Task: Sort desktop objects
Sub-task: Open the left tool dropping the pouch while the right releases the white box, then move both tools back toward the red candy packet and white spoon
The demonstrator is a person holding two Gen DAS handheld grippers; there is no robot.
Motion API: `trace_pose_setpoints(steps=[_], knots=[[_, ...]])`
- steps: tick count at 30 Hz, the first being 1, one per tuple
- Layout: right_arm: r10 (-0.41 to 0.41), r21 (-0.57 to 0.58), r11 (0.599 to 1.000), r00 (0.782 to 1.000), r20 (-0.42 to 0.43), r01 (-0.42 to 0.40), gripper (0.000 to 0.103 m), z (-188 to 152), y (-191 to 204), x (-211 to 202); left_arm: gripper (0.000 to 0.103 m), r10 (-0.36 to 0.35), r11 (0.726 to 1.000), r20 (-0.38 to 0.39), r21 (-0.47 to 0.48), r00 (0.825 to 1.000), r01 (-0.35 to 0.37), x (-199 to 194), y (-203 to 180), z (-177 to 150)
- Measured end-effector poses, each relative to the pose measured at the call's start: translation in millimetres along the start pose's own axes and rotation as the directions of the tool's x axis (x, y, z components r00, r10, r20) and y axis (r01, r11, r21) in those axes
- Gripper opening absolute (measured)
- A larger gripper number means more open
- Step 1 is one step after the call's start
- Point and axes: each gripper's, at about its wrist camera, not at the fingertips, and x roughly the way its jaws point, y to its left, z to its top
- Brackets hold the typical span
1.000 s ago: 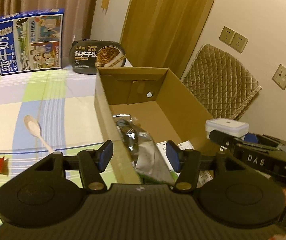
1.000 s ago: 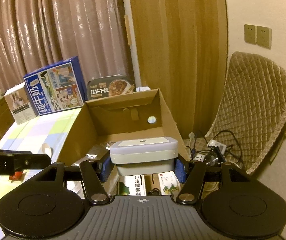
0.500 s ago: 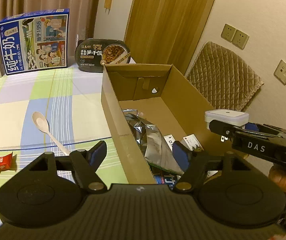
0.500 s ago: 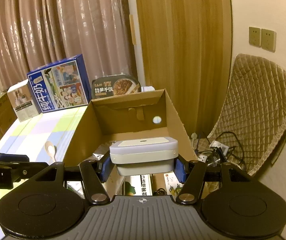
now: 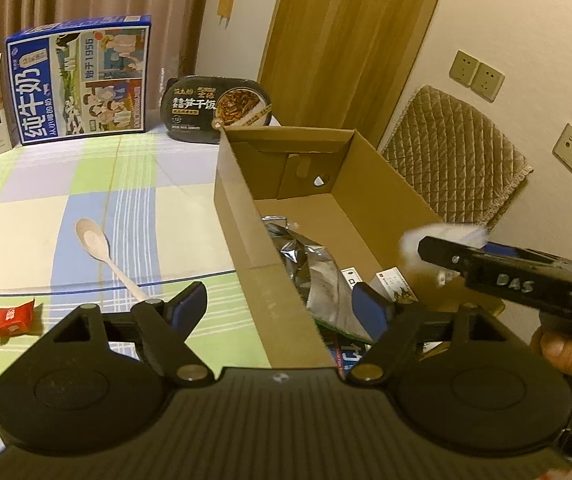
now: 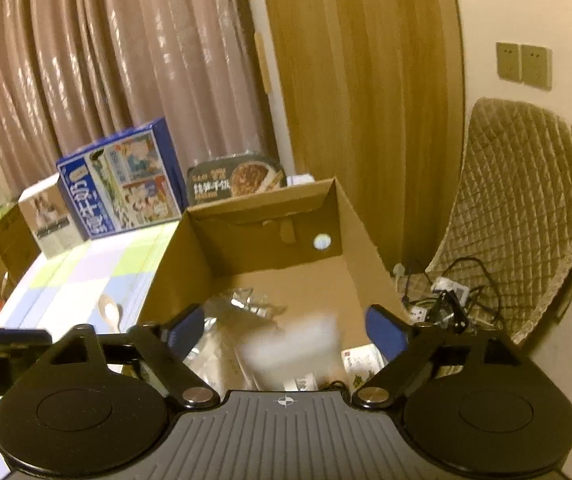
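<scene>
Ahead of both tongs stretches the checked tablecloth (image 5: 46, 216), with the open cardboard box (image 6: 246, 240) standing on it straight in front of the right gripper (image 6: 286, 326) and just right of the left gripper (image 5: 280, 306). Beyond the box, the blue milk carton (image 5: 80, 80) carries large white Chinese characters and "1956"; beside it leans a black ready-meal tray (image 5: 216, 110) with Chinese lettering too small to read surely. Inside the box lie a crumpled silver foil bag (image 5: 314, 268) and printed packets (image 5: 392, 286), partly hidden by the left tongs' body.

Seen from the left wrist, the right gripper reaches in from the right, marked "DAS", with a hand (image 5: 570, 364) gripping it at the frame edge. Its jaws are opening wide, and the white lidded container (image 6: 292, 346) is a blur between them, clear of both pads, dropping over the box floor. In the left view it is only a white smear above the right tongs' finger.

Angled downward, the left gripper's jaws are opening too, with nothing clamped; the box's near wall stands between them. Left of it lie a pale spoon (image 5: 98, 244) and a small red sachet (image 5: 14, 318) with unreadable print.
</scene>
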Motion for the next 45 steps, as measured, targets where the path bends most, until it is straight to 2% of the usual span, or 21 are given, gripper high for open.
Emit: trace_pose_setpoints(steps=[10, 16, 21, 35, 45], knots=[[-0.015, 0.055, 0.998, 1.0, -0.011, 0.016, 0.086, -13, -12, -20, 0.079, 0.018, 1.0, -0.012, -0.023, 1.0, -0.018, -7, 15, -11], [-0.018, 0.075, 0.997, 0.999, -0.032, 0.02, 0.088, -34, -8, -41, 0.082, 0.029, 0.999, -0.025, -0.04, 0.999, -0.03, -16, 27, -24], [-0.011, 0.087, 0.996, 1.0, -0.022, 0.013, 0.09, -38, 3, -56, 0.084, 0.04, 0.998, -0.032, -0.053, 0.999, -0.042, -29, 36, -34], [0.09, 0.002, 0.996, 0.995, 0.03, -0.091, 0.096, -29, 75, -87, 0.092, 0.099, 0.993, -0.016, -0.064, 0.995, -0.1, -82, 60, -55], [0.17, -0.091, 0.981, 0.985, 0.006, -0.169, 0.097, -34, 135, -86, 0.095, 0.171, 0.981, -0.01, -0.091, 0.985, -0.171, -119, 98, -76]])
